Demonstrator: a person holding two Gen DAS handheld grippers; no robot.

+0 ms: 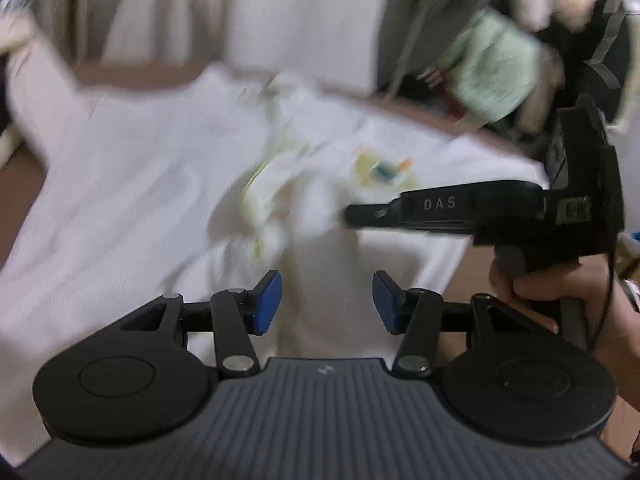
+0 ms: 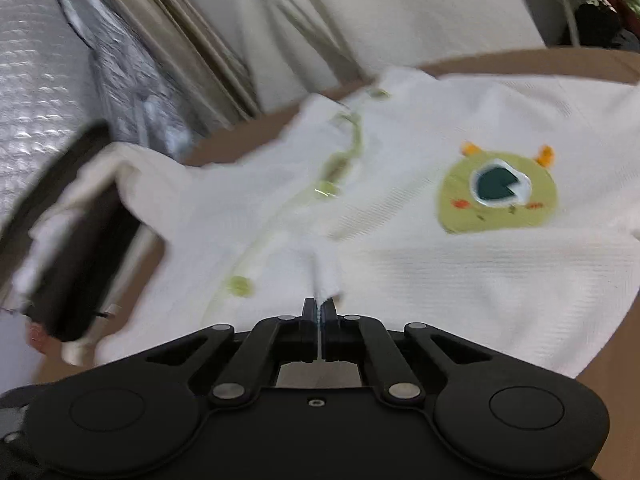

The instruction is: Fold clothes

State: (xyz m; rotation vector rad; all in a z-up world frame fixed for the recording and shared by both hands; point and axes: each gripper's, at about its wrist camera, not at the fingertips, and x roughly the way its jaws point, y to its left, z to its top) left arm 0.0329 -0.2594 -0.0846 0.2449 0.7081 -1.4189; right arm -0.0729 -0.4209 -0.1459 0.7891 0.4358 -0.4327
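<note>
A white baby garment [image 1: 132, 168] with green trim and a green monster patch [image 2: 496, 196] lies spread on a brown surface [image 2: 600, 392]. My left gripper [image 1: 326, 300] hovers open over its near part, with nothing between the blue pads [image 1: 268, 300]. In the left wrist view my right gripper [image 1: 354, 214] reaches in from the right, held by a hand [image 1: 560, 292], its tip at a raised fold by the green-trimmed opening. In the right wrist view the right gripper [image 2: 320, 308] is shut, and a pinched ridge of white fabric [image 2: 326, 276] runs into its jaws.
Pale curtains [image 1: 240, 12] hang behind the surface. A silvery quilted sheet [image 2: 44, 92] stands at the left. A heap of other clothes, one pale green [image 1: 496, 64], sits at the back right. A dark blurred shape [image 2: 68, 240] lies at the garment's left edge.
</note>
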